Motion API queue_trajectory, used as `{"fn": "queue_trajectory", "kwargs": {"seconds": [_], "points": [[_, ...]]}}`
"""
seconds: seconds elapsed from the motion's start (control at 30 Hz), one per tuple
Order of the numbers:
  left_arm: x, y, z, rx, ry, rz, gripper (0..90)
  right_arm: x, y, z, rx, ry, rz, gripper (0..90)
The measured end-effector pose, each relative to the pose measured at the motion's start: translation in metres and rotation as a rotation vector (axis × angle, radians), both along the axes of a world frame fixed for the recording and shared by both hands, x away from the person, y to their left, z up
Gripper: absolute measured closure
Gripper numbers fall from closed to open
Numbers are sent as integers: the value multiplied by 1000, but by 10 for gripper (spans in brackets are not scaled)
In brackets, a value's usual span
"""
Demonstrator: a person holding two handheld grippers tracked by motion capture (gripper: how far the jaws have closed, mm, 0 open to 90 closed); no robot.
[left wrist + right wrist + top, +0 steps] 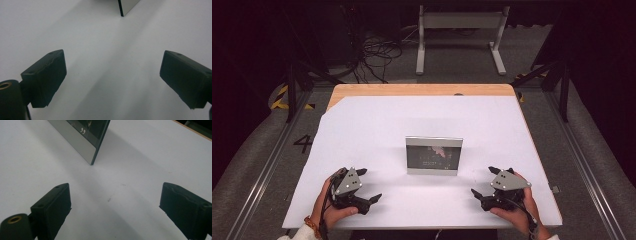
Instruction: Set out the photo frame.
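Standing picture frame (434,155), long axis left-right, facing person, between two spread grippers.

A picture frame (434,155) stands mid-tabletop (377,125), with the left gripper (368,186) and right gripper (486,181) flanking its near side.

Each gripper, left (363,186) and right (486,182), is a black body topped behind its fingers by a grey three-cornered plate with small dark screw dots, and a black cable trails back from it past the wrist. The fingers (45,78) are blocky matt-black pads with small round dimples near their tips, and a brass-ringed hole sits at the base beside the left-hand one. The left wrist wears an orange-brown bracelet (312,226) above a white cuff.
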State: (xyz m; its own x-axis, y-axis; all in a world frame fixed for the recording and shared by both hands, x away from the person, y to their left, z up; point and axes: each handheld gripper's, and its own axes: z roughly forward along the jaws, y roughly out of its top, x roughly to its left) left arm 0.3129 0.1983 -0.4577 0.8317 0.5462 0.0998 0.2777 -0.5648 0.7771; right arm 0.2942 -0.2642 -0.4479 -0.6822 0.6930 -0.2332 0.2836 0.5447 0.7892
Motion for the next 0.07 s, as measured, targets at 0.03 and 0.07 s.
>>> {"fn": "queue_trajectory", "kwargs": {"seconds": [0.03, 0.07], "points": [[0, 0, 0, 0, 0, 0, 74, -1, 1, 0, -1, 1, -2, 104], [0, -1, -1, 5, 3, -1, 74, -1, 1, 0, -1, 1, -2, 104]]}}
